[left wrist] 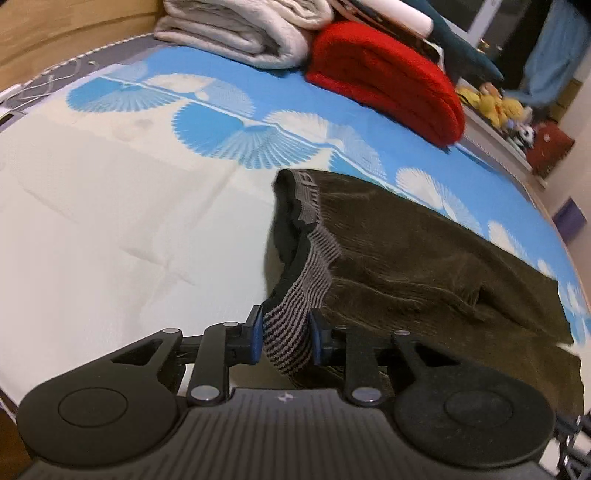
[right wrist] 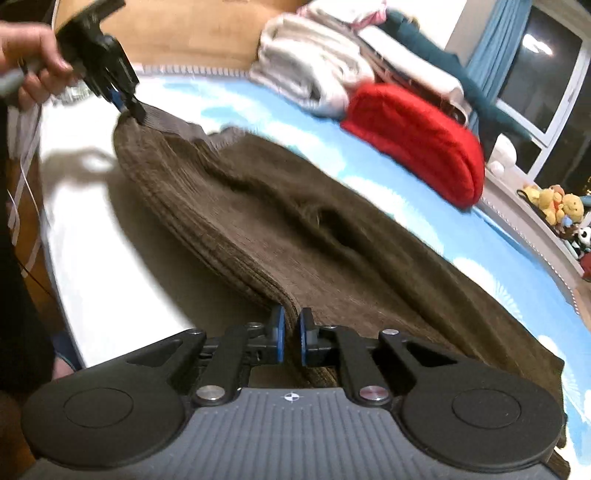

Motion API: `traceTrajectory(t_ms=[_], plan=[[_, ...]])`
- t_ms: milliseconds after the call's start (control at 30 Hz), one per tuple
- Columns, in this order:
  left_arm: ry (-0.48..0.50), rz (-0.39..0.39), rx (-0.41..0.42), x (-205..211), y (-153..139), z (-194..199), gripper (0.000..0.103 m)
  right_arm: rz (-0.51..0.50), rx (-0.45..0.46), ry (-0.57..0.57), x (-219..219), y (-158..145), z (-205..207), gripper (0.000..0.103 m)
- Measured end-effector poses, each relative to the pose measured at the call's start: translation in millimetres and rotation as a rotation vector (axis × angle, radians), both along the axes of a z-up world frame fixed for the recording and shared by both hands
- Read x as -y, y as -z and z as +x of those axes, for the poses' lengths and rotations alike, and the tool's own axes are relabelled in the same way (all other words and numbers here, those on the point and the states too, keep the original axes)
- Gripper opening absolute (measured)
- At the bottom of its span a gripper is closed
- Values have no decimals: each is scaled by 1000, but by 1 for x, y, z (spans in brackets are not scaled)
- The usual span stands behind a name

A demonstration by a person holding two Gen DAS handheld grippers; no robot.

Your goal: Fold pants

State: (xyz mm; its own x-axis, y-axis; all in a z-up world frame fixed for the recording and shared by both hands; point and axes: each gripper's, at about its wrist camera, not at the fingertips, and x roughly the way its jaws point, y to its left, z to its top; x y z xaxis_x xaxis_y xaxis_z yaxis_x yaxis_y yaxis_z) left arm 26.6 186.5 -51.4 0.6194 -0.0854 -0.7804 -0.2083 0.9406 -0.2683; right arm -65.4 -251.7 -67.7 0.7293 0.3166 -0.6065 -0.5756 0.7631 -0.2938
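Note:
Brown corduroy pants (right wrist: 295, 236) lie on the bed, also seen in the left wrist view (left wrist: 424, 266). My left gripper (left wrist: 285, 332) is shut on the grey striped waistband (left wrist: 295, 314) and lifts that corner; it also shows in the right wrist view (right wrist: 127, 103), held by a hand. My right gripper (right wrist: 290, 338) is shut on the folded edge of the pants near the leg end, slightly above the bed.
The bed sheet (left wrist: 110, 221) is white with a blue fan pattern. A red cushion (left wrist: 388, 77) and folded white blankets (left wrist: 240, 29) lie at the far side. Plush toys (right wrist: 554, 206) sit on a ledge at the right. A wooden headboard (left wrist: 55, 29) stands behind.

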Motion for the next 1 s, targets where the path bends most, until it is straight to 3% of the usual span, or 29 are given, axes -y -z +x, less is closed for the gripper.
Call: traceTrajectory(t_ms=[100,167,267,367,433,500,567,600,667,733,867,933,1000], plan=[[-39,-2,-160,-2,23,12,28,15,-107,-53,1,8,-2,8],[-39,23,-212,2,30,18,34,-53,-162,-80,-7,25,-3,8],[-62,115,-146,8,16,16,37,-54,-209,-42,-5,28,4,8],[-27,92,-47,14,3,12,37,80,-204,83,16,9,19,9],[52,90,-26,26,2,13,37,157,-236,171,31,8,26,10],[176,106,-46,46,9,15,37,182,-288,250,40,15,38,16],[293,141,-96,67,20,17,45,134,-371,311,43,32,44,21],[349,178,-156,79,30,17,50,99,-408,335,43,41,46,22],[413,293,-278,100,55,20,50,54,-433,362,43,52,48,24],[421,333,-265,109,56,19,50,85,-413,370,44,45,49,25],[377,275,-210,105,44,18,50,112,-404,429,50,41,52,41],[380,279,-259,107,50,19,50,58,-432,458,52,51,54,45],[397,313,-278,113,57,21,50,68,-432,466,56,53,53,50]])
